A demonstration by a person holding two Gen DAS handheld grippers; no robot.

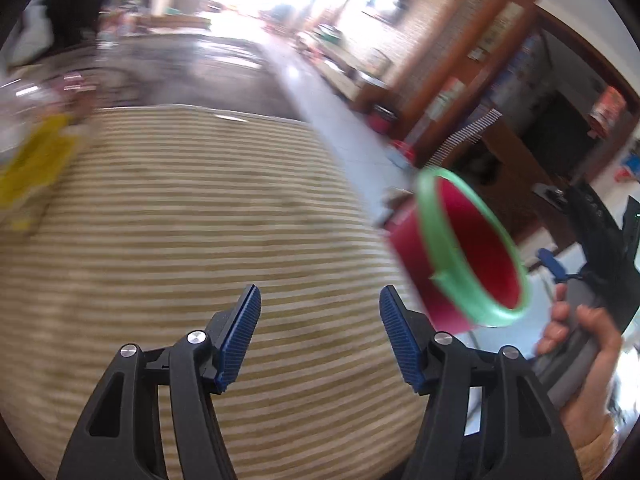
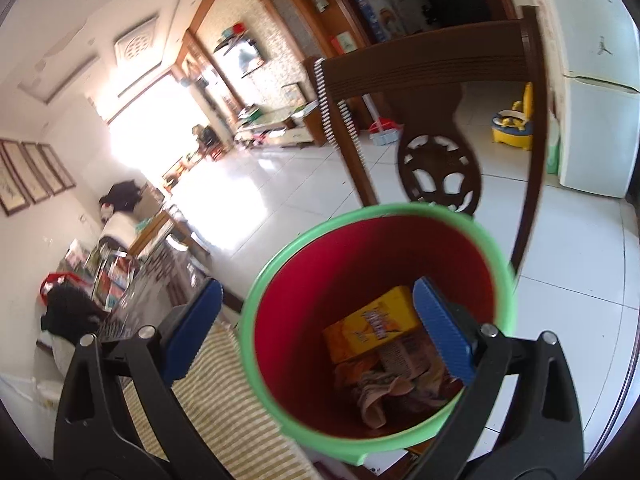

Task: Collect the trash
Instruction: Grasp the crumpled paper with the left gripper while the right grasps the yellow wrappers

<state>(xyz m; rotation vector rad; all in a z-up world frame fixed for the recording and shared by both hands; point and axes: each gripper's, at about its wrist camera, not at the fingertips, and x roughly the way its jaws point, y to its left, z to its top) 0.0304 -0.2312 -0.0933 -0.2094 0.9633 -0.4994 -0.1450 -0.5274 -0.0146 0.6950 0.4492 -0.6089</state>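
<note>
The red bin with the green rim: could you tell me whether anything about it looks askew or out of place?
Yes. The bin is tipped well off upright, off the edge of the striped cloth, with the right tool straddling its rim. The yellow box and crumpled wrappers remain inside; nothing appears spilled.

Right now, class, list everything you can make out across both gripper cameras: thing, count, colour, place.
Bin: one, red with green rim, beside the mat.
Box: one, yellow, inside the bin.
Crumpled wrappers: several, pale, bin bottom.
Mat: one, beige striped, on the table.
Yellow item: one, blurred, at the mat's left edge.
Chair: one, dark wood, behind the bin.
Potty seat: one, yellow, on the floor.
Left gripper: black, blue pads, open, empty.
Right gripper: one pad inside the bin, one outside.
Hand: holds the right gripper's handle.
</note>
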